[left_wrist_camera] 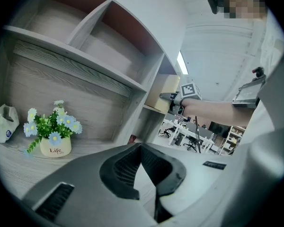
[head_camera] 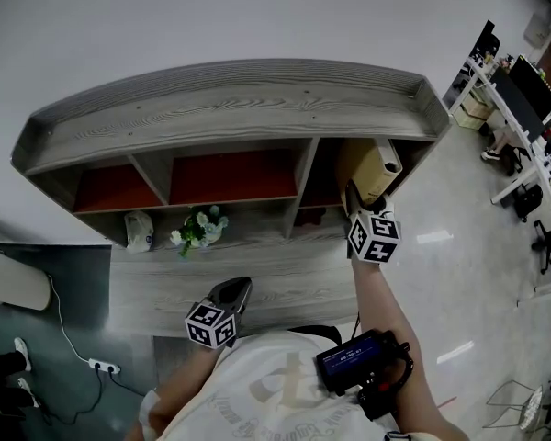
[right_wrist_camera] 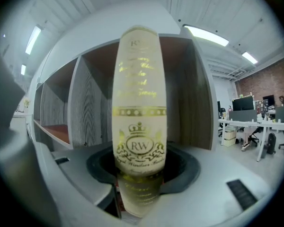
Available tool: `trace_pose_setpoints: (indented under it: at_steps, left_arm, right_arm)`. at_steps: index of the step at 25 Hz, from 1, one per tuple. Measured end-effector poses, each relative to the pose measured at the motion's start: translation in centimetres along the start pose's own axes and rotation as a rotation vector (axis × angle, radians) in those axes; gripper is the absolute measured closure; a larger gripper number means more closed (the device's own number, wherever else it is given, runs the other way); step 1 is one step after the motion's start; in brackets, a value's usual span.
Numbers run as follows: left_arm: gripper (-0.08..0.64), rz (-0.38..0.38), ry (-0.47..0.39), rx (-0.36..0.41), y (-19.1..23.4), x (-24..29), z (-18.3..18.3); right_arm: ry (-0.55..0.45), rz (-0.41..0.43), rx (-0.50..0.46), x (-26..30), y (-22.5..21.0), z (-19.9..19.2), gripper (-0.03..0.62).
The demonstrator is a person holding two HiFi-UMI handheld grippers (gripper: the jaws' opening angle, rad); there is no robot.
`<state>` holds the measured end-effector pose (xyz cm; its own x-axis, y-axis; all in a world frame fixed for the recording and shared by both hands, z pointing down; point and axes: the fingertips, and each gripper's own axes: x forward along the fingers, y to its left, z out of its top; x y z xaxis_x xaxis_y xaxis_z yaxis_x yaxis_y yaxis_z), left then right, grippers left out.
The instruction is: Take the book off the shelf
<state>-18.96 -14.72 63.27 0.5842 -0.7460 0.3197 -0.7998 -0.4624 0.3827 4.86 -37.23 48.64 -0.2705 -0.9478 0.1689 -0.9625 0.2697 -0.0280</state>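
While the right gripper [head_camera: 352, 198] reaches into the right-end compartment of the grey wood-grain shelf [head_camera: 230, 99], its jaws are clamped on the spine of the book [right_wrist_camera: 139, 103], one pad on each side of the lower spine. That book is cream with gilt lettering and a crowned "RW" crest. It stands inside that compartment with its spine facing outward, and in the head view its top leans slightly toward the shelf's right wall. Whether its foot rests on the compartment floor cannot be told, as the gripper covers it. The left gripper [head_camera: 237, 290] sits low and well apart from the book, over the broad lower board of the shelf. Its jaw tips are pressed together with nothing between them. On that lower board, to the left, a small pot of blue and white flowers [left_wrist_camera: 54, 136] stands upright, with a white packet [left_wrist_camera: 4, 123] just beside it, further left. Both are clear of either gripper. The two compartments left of the book's show red back panels. A screen unit [head_camera: 354, 361] is strapped to the person's right forearm. On the floor at lower left lies a white power strip [head_camera: 103, 367] with its cable. Office desks [head_camera: 519, 108] stand at far right.
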Motion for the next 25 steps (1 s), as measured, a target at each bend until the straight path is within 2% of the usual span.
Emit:
trace_pose_setpoints:
  at_steps: [5,12,25]
  left_arm:
    - [0.558,-0.015,0.007,0.009,-0.9,0.2,-0.3]
    - [0.558,-0.035,0.014,0.02,-2.7,0.4,-0.6]
    - [0.558,-0.041,0.028,0.029,-5.4,0.1,-1.5]
  right_arm:
    - [-0.002,0.028,-0.019,-1.4,-0.1,-0.3,0.38]
    - [-0.028,0.125,-0.004,-3.9,0.1,-0.3,0.38]
    - [-0.096,0.253,0.008,-8.1,0.3,-0.1,0.385]
